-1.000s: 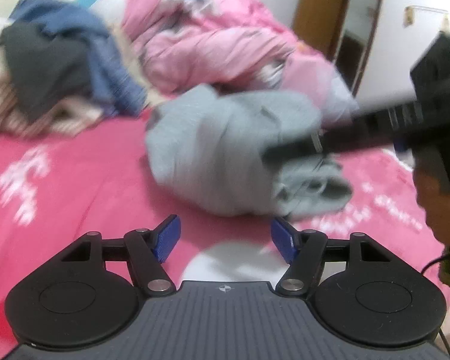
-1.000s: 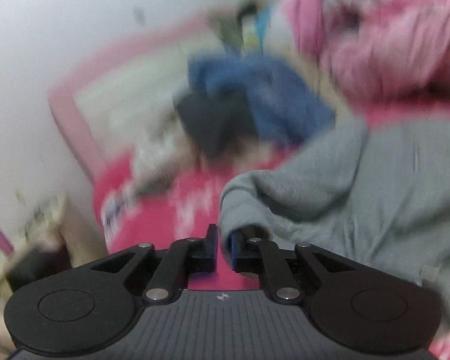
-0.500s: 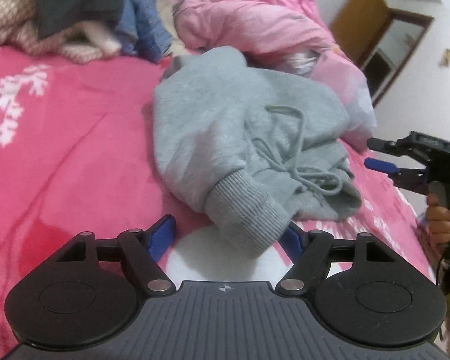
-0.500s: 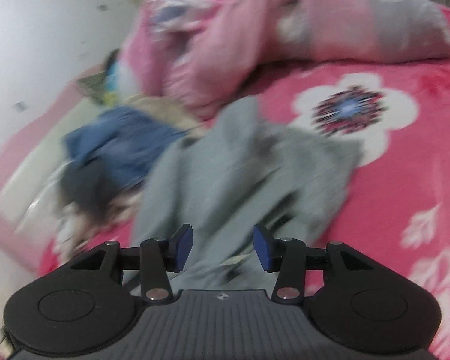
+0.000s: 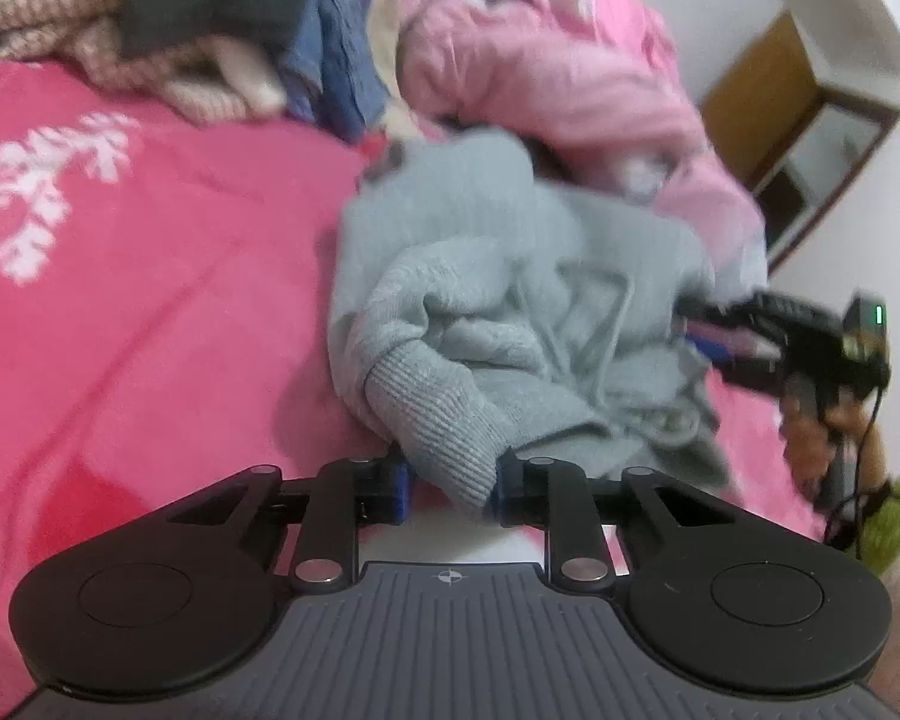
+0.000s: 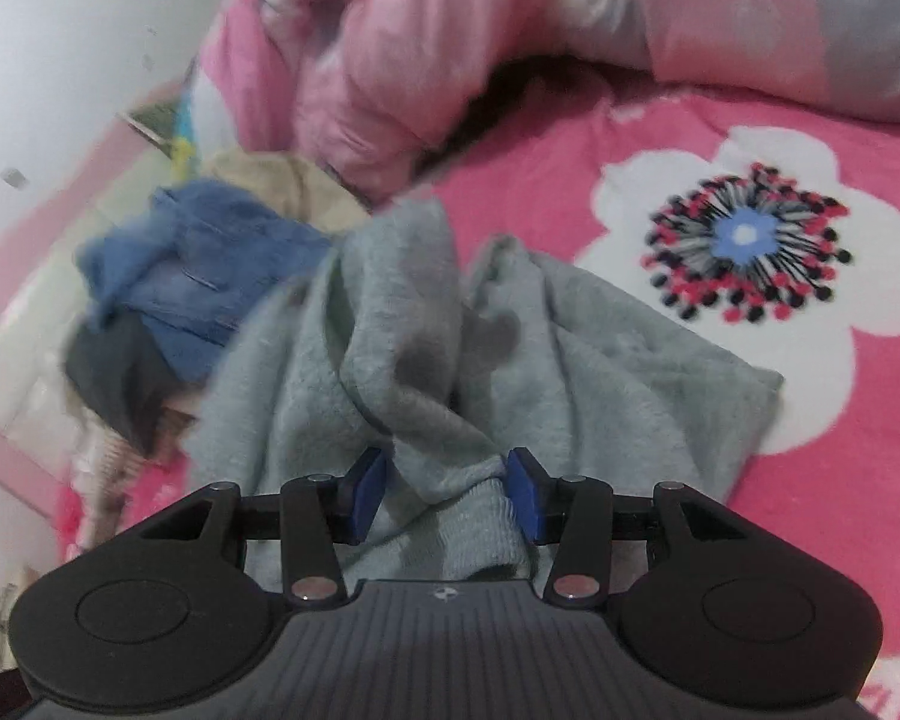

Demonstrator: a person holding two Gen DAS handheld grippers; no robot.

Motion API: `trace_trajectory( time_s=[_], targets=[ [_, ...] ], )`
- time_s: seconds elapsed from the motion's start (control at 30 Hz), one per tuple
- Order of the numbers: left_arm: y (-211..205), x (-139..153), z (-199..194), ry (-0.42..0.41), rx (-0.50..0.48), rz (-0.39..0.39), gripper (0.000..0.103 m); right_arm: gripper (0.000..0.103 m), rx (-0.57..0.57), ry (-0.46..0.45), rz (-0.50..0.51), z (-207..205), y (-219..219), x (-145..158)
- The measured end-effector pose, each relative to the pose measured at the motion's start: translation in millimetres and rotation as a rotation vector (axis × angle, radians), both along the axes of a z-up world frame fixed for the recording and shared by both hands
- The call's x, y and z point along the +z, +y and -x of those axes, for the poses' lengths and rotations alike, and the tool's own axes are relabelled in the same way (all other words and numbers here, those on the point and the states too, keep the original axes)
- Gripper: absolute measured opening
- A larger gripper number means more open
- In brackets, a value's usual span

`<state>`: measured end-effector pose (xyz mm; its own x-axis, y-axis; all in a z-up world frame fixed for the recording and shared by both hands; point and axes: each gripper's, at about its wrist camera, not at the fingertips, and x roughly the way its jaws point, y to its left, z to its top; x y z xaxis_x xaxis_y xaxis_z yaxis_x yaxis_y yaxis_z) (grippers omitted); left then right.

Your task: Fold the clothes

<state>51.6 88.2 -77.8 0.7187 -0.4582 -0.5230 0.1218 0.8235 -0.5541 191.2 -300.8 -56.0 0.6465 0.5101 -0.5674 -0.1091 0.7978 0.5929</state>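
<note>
Grey hoodie [image 5: 510,300] crumpled mid-bed on pink bedspread [image 5: 120,300]. Left gripper [image 5: 453,489] pinching ribbed cuff [image 5: 438,414]; sleeve runs away from it. Right gripper [image 6: 447,495] part-spread around other cuff, grip unconfirmed. Clothes pile [image 5: 210,30], pink duvet [image 5: 540,60] crowd far edge, limiting spread room.

— Where am I working here?

— I'd call it a bedroom in someone's home. I'm over a bed [image 5: 150,300] with a pink bedspread printed with white flowers [image 6: 744,276], and a rumpled pink quilt [image 5: 546,72] is bunched up near the white wall [image 6: 72,30].

— Anything else homely?

— A heap of worn clothes [image 5: 222,30] on the bed, denim and a dark top among them, a grey sweatshirt [image 5: 510,312] lying loose, and a brown wooden door frame [image 5: 810,138].
</note>
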Motion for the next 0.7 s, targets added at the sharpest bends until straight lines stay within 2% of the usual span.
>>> trace_trajectory(
  time_s=[0.03, 0.07, 0.13, 0.2, 0.23, 0.27, 0.37, 0.4, 0.53, 0.63, 0.7],
  targets=[
    [3.5, 3.8, -0.2, -0.012, 0.014, 0.003, 0.017, 0.051, -0.002, -0.001, -0.009, -0.6, -1.1, -0.8],
    [6.3, 6.6, -1.5, -0.018, 0.026, 0.004, 0.016, 0.06, -0.004, -0.002, -0.018, -1.3, -2.2, -1.6],
    [12.4, 10.8, -6.4, -0.023, 0.056, 0.014, 0.013, 0.07, -0.006, 0.002, -0.035, -3.3, -3.5, -4.3],
    [18.8, 13.8, -10.7, -0.024, 0.093, 0.023, 0.011, 0.069, 0.016, 0.062, -0.076, -10.5, 2.6, -15.2],
    [22.8, 15.2, -12.4, -0.026, 0.115, 0.023, 0.01, 0.067, 0.027, 0.08, -0.112, -11.7, 6.1, -18.2],
    [26.9, 16.7, -13.6, -0.03, 0.138, 0.022, 0.009, 0.06, 0.033, 0.073, -0.133, -10.3, 10.3, -17.3],
    [38.2, 19.6, -14.4, -0.043, 0.199, 0.018, 0.007, 0.023, 0.068, 0.035, -0.203, -1.8, 19.0, -8.7],
    [41.8, 19.8, -14.4, -0.044, 0.212, 0.026, 0.007, 0.02, 0.077, 0.026, -0.226, 3.6, 20.9, -3.8],
    [45.0, 24.6, -15.0, -0.055, 0.224, 0.053, 0.006, 0.016, 0.11, -0.05, -0.302, 46.6, 23.8, 23.7],
    [35.4, 39.3, -20.8, -0.105, 0.186, 0.073, 0.005, 0.015, 0.095, -0.127, -0.383, 98.2, 11.5, 48.9],
    [22.9, 59.4, -32.3, -0.155, 0.126, 0.121, 0.005, 0.014, 0.05, -0.192, -0.423, 134.2, -6.1, 68.7]
  ],
)
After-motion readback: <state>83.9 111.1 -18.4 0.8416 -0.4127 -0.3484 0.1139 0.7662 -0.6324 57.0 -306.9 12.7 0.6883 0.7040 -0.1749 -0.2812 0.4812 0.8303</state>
